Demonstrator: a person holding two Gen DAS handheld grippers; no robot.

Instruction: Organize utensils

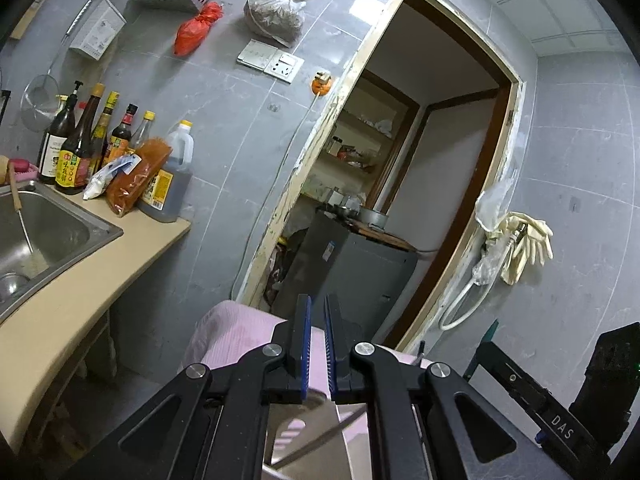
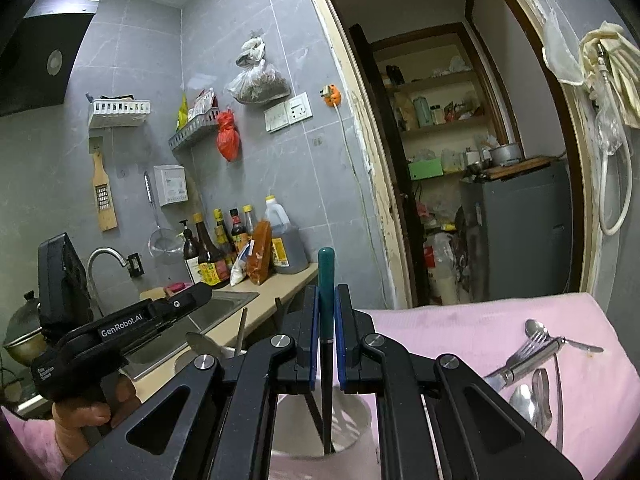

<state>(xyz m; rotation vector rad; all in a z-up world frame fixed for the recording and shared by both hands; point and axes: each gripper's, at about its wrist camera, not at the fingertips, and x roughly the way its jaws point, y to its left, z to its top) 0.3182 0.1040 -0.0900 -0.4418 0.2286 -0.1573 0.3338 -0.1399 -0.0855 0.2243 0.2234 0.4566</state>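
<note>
Your right hand-held gripper (image 2: 327, 320) pinches the green-handled utensil (image 2: 326, 280) upright above the white cup (image 2: 352, 420), left hand-held gripper (image 1: 318, 332) pressed nearly together, so a tilt could catch the rim and topple it.

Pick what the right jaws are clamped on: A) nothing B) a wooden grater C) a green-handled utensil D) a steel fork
C: the right gripper is shut on the green-handled utensil, its dark shaft hanging down into the white cup.
</note>
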